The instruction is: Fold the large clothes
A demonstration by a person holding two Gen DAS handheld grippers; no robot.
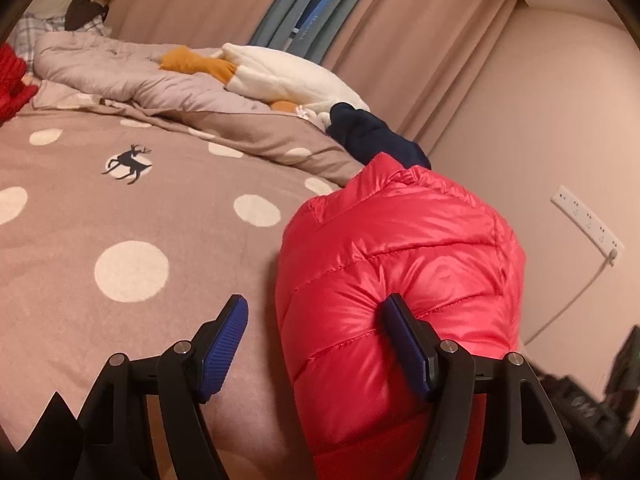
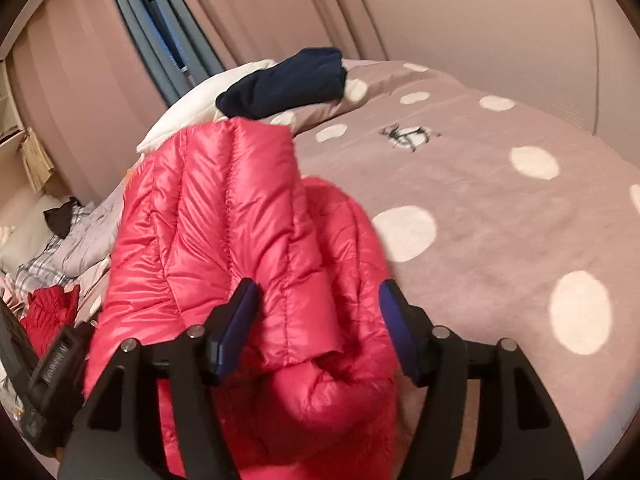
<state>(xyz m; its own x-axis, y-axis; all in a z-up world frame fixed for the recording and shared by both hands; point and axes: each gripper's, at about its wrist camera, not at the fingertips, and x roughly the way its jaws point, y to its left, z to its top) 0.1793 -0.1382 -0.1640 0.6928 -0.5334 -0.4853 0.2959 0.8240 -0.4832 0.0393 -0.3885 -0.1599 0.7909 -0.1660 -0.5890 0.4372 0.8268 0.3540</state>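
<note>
Jacket first: in your left wrist view the red quilted down jacket (image 1: 400,280) lies bundled on the dotted blanket (image 1: 132,216), near the bed's right edge. Its long axis runs away from you, from the bottom of the frame up toward the navy garment (image 1: 372,136) that lies just beyond its far end. The far end shows a folded seam edge, though you cannot tell whether that is collar or hem. Your left gripper (image 1: 316,344) has its jaws well apart. The right pad (image 1: 404,344) presses into the puffy side of the jacket and dents it, while the left pad (image 1: 224,348) hangs over bare blanket, clear of the fabric. Only part of the jacket's near edge sits between the pads, and nothing is pinched. Beyond, a white and orange plush toy (image 1: 288,76) rests on the rumpled grey quilt (image 1: 120,68), and a white power strip (image 1: 586,220) is fixed to the wall.

In your right wrist view the same jacket (image 2: 224,216) fills the middle left of the frame, a flat quilted flap lying over a rounder bundle beneath it. Its length points up and away toward the navy garment (image 2: 284,80), which sits on a white pillow (image 2: 188,116). Your right gripper (image 2: 316,332) stands with jaws apart. The jacket's near end lies between the pads and the left pad (image 2: 236,328) touches the flap, but the right pad (image 2: 396,336) sits at the bundle's edge without squeezing. The picture is slightly blurred here. The blanket (image 2: 500,216) stretches off to the right.
</note>
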